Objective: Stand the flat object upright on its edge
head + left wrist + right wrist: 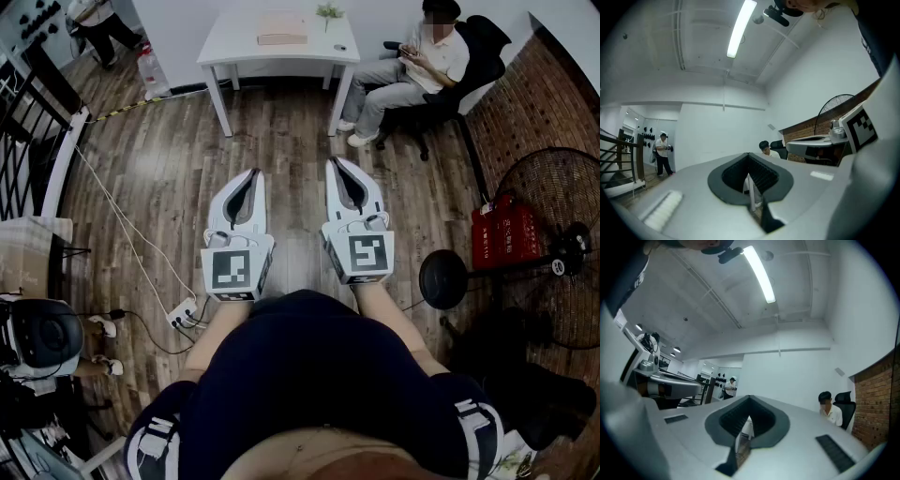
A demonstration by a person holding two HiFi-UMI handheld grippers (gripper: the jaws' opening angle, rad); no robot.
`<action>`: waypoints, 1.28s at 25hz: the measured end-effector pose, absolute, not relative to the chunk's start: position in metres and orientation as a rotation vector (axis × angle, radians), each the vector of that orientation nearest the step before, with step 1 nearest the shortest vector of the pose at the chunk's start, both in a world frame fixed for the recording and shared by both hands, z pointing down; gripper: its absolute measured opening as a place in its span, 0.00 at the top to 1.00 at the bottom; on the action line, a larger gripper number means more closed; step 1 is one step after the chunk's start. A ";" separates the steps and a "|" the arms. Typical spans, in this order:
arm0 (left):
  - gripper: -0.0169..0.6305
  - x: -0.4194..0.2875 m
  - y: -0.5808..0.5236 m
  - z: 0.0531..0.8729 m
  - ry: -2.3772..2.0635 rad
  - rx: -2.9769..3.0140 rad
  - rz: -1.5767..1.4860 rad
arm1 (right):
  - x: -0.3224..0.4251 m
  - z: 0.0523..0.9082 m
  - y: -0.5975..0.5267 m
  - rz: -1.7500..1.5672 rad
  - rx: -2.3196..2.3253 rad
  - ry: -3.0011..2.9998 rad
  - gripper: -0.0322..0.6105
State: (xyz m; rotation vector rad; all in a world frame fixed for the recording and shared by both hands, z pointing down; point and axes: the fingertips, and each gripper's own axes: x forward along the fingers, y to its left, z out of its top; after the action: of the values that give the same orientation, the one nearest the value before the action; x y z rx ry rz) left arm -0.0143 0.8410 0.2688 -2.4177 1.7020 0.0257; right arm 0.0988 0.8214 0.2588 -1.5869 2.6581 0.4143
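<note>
Left gripper point(251, 176) just left of centre in the head view, pointing toward 12 o'clock, jaws pressed together tip to tip, empty. Right gripper point(336, 165) just beside it on the right, same heading, jaws likewise shut on each other with nothing clamped. Side by side but not touching, above the wooden floor point(281, 131), marker cubes toward the holder's body at 6 o'clock. In the left gripper view, dark ribbed pads point(764, 174) meeting at the tips; the same in the right gripper view.

Flat tan board point(282, 28) at 12 o'clock, lying flat on the white table point(234, 42), near its far edge, well apart from both grippers. On the same tabletop, a small plant point(329, 11) just right of the board, and a small dark item point(339, 47) toward the front right corner, too small to identify.

Large clear plastic bottle point(152, 73) upright on the floor at 11 o'clock, near the table's left legs; contents not discernible. Red container point(504, 232) on the floor at 3 o'clock, inside hidden, beside the round base point(442, 278) of a floor fan point(553, 211). White power strip point(183, 314) at 8 o'clock, with a pale cable point(122, 220) running up toward 10 o'clock.

Seated person point(412, 70) in a black office chair point(483, 52) at 1 o'clock, right of the table. Another person point(98, 23) at 11 o'clock, in the far corner.
</note>
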 end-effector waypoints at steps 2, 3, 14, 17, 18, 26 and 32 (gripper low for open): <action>0.95 -0.009 0.840 0.271 1.710 -2.417 0.026 | 0.103 0.261 0.820 0.412 -1.586 2.660 0.93; 0.95 -0.007 0.840 0.272 1.708 -2.418 0.026 | 0.106 0.263 0.820 0.411 -1.588 2.662 0.93; 0.92 0.006 0.831 0.284 1.679 -2.476 0.025 | 0.117 0.280 0.807 0.328 -1.622 2.663 0.93; 0.80 0.005 0.821 0.288 1.674 -2.500 0.027 | 0.116 0.283 0.798 0.310 -1.616 2.668 0.92; 0.78 0.003 0.816 0.289 1.673 -2.505 0.031 | 0.115 0.283 0.794 0.306 -1.614 2.666 0.86; 0.71 0.001 0.761 0.296 1.644 -2.559 0.065 | 0.109 0.293 0.743 0.263 -1.609 2.675 0.75; 0.70 -0.013 0.705 0.302 1.645 -2.580 0.064 | 0.096 0.298 0.685 0.239 -1.622 2.682 0.75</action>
State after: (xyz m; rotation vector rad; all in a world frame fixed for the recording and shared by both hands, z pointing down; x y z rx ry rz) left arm -0.0130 0.7047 0.3023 -2.5797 1.6447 0.0638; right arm 0.0963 0.6848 0.2981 -1.6223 2.6817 0.2395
